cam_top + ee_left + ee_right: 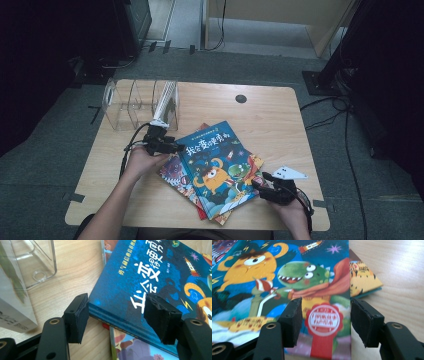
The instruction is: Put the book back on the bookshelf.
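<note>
- Work surface: a light wooden table, with a stack of picture books lying flat near its front edge
- Top item: the blue book, cover up, showing an orange one-eyed monster and a green dinosaur; it lies askew on the books beneath it
- Beneath it: a purple-covered book projects at the left side and an orange-covered book projects at the right side
- Left gripper: positioned at the upper left corner of the blue book; in the left gripper view the jaws stand apart, one jaw beside the book's edge over bare table, the other over the cover; no pad presses on the book
- Right gripper: positioned at the lower right corner of the blue book; in the right gripper view the jaws stand apart, one over the cover, the other just outside the book's right edge; a red seal printed on the cover lies between them; no grip is made
- Behind the left gripper: a clear plastic organiser with upright dividers stands at the back left of the table, with one white book standing in its right-hand compartment
- Both of the person's forearms enter from the bottom of the high view
</note>
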Tool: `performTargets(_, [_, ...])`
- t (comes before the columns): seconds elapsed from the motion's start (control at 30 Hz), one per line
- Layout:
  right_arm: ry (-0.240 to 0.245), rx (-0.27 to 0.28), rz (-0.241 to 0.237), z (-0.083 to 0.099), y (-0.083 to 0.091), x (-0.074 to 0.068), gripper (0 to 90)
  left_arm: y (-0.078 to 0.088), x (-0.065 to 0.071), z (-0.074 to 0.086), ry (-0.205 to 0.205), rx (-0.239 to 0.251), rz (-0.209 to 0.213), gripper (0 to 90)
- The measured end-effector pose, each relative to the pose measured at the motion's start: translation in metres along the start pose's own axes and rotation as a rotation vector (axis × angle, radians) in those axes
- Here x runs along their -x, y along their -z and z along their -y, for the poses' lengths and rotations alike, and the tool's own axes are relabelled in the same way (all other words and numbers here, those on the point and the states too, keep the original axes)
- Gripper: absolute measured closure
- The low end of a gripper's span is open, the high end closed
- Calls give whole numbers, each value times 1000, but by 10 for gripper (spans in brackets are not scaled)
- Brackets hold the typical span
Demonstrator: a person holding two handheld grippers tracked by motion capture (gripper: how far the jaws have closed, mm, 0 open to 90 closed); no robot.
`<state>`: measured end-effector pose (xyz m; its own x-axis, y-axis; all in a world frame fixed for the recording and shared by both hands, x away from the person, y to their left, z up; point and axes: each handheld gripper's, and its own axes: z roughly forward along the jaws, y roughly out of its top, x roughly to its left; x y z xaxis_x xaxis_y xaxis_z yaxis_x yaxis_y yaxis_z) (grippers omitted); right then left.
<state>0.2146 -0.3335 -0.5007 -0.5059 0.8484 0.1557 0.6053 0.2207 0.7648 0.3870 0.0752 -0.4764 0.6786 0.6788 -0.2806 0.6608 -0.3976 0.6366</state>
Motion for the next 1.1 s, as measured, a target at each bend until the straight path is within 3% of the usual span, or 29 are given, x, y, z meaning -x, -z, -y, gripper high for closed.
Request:
performTargets(0.2, [-4, -2, 0, 8, 9, -1, 425, -1, -2, -2, 10, 9, 1, 375])
performTargets(0.5, [3, -6, 2, 16, 18, -5, 393, -8, -2, -3, 2, -21, -16, 360])
performTargets(0.67, [45, -52, 18, 23, 20, -7, 397, -9, -2, -3, 3, -15, -13, 360])
performTargets(0.83, [25, -48, 5, 23, 20, -4, 400, -10, -2, -3, 9, -26, -11, 366])
performTargets(1.1, [5, -41, 25, 23, 20, 2, 407, -8, 4, -2, -1, -62, -16, 369])
